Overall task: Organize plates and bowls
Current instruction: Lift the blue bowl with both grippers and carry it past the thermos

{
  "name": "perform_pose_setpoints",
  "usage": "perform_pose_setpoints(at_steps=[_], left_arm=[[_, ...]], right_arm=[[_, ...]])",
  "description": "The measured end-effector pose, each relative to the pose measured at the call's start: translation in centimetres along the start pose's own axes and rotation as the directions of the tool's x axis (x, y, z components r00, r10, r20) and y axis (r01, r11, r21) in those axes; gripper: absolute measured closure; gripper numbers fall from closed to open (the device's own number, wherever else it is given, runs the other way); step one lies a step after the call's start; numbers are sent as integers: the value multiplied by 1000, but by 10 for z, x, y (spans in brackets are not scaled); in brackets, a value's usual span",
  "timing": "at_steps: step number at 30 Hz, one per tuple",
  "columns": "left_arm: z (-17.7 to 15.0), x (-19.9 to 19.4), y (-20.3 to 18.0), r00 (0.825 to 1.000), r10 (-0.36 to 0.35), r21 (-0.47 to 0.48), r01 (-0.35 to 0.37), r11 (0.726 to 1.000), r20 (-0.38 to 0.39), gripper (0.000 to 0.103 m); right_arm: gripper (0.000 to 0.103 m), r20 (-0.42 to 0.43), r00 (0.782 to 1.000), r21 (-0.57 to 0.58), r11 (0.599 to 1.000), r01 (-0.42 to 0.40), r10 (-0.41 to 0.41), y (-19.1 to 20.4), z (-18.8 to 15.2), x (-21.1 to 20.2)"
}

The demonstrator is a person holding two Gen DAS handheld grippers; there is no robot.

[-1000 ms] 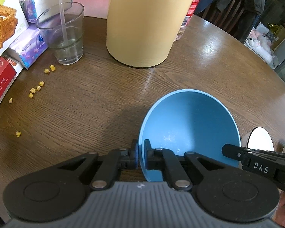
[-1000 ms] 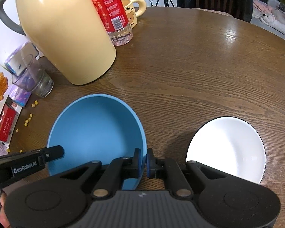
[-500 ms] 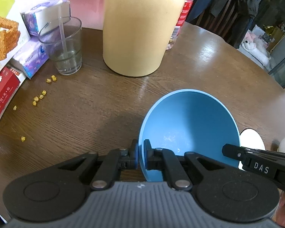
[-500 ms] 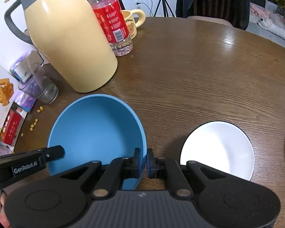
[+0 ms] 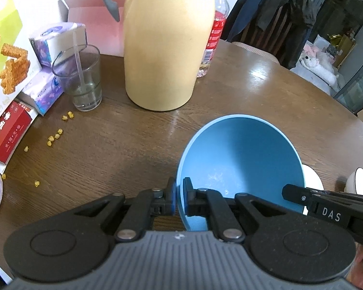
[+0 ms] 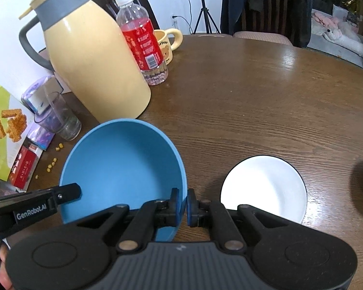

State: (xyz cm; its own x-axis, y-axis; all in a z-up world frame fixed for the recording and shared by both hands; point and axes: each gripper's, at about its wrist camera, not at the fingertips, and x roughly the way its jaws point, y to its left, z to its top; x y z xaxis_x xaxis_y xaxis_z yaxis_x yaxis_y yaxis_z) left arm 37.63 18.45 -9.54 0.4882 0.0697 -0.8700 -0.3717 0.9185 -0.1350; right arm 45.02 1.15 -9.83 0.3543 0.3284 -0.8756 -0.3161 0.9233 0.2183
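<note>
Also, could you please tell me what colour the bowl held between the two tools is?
The bowl is plain light blue, clearest in the right wrist view.

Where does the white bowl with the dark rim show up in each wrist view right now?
Left wrist: only a sliver of the white dark-rimmed bowl at lower right, behind the blue bowl.
Right wrist: lower right, in full on the table, right of the blue bowl.
Shared landmark: the tall cream-yellow thermos jug, beyond the blue bowl in both.

Blue bowl (image 6: 123, 166); white plate (image 6: 263, 188); cream jug (image 6: 92, 72).
</note>
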Motion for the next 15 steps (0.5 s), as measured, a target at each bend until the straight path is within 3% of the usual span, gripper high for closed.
perform_pose_setpoints(at_steps=[15], left_arm=[[-10, -23, -32, 999, -31, 71, 29, 997, 31, 96]], right_arm=[[97, 56, 998, 46, 999, 20, -22, -23, -16, -37]])
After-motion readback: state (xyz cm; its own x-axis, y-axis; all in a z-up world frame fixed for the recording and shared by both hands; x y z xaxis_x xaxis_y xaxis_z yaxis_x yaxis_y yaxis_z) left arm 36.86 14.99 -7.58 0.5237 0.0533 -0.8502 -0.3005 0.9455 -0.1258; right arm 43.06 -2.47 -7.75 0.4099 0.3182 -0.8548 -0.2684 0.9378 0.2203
